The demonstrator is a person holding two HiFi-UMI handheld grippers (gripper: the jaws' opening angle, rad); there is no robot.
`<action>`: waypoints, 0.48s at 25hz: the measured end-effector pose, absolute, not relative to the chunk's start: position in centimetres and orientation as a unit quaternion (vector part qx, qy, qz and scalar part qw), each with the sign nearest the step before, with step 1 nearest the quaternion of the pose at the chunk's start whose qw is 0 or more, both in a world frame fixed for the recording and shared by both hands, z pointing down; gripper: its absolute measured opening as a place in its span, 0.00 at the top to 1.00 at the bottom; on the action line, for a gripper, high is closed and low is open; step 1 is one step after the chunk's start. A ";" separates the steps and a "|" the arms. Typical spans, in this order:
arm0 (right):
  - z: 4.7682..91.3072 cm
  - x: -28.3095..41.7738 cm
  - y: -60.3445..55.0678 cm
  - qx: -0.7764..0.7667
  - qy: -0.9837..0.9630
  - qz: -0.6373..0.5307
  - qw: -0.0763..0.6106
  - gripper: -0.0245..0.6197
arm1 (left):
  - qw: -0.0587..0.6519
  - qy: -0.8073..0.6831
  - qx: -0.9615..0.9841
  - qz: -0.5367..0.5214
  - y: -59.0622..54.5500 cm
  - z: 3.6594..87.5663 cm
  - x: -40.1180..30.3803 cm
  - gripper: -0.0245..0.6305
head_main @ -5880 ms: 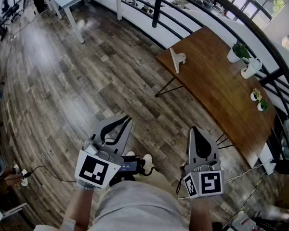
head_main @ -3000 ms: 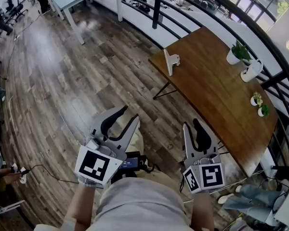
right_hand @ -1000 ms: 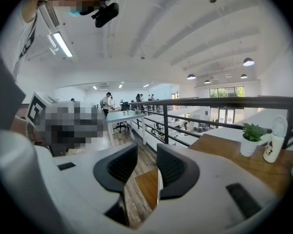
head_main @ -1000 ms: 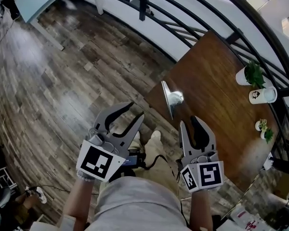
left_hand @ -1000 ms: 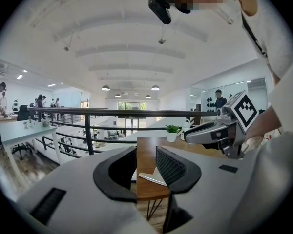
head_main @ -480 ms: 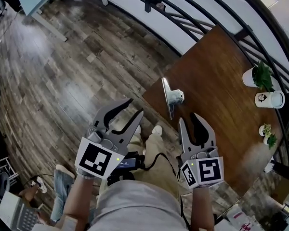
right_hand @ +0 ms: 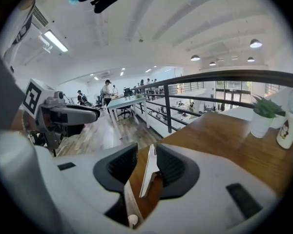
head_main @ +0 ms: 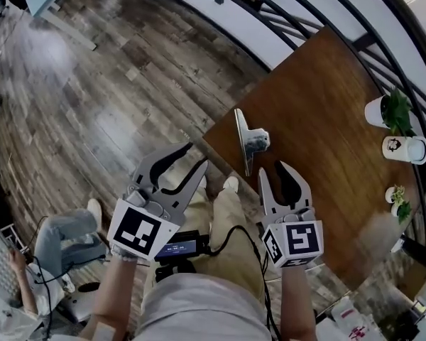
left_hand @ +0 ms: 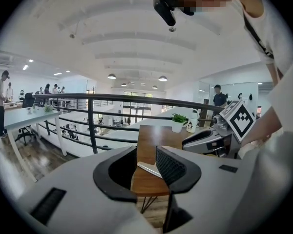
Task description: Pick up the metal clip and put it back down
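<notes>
Low centre of the head view: left gripper [head_main: 197, 155] over the plank floor [head_main: 113, 84], jaws partly apart, nothing between them. Beside it, right gripper [head_main: 272, 168] above the near edge of the wooden table [head_main: 319, 155], jaws apart, gripping nothing. Just beyond its tips, mid-frame: metal clip [head_main: 247, 142] lying on the table's near corner, untouched. Far right edge: potted plant [head_main: 388, 109], white mug [head_main: 406, 149].

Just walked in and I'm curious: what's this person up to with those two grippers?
A person holds a gripper in each hand near the corner of a wooden table, where a metal clip lies. The right gripper is lined up on the clip, the left gripper hangs beside it. Both are open and empty.
</notes>
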State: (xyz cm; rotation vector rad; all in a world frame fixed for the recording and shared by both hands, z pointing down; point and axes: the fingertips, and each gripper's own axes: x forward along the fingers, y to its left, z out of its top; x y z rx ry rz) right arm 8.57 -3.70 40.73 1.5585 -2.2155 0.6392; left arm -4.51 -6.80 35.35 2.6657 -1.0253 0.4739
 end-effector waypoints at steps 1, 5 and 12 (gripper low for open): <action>41.3 8.6 -3.9 0.549 -0.783 0.229 0.181 0.75 | 0.125 -0.351 0.913 0.164 -6.9 35.7 -4.4 0.77; 43.4 8.9 -4.4 0.543 -0.782 0.242 0.189 0.75 | 0.133 -0.354 0.910 0.172 -7.3 37.1 -4.0 0.77; 46.8 9.8 -5.7 0.554 -0.764 0.278 0.182 0.75 | 0.143 -0.363 0.904 0.174 -8.1 38.9 -3.7 0.77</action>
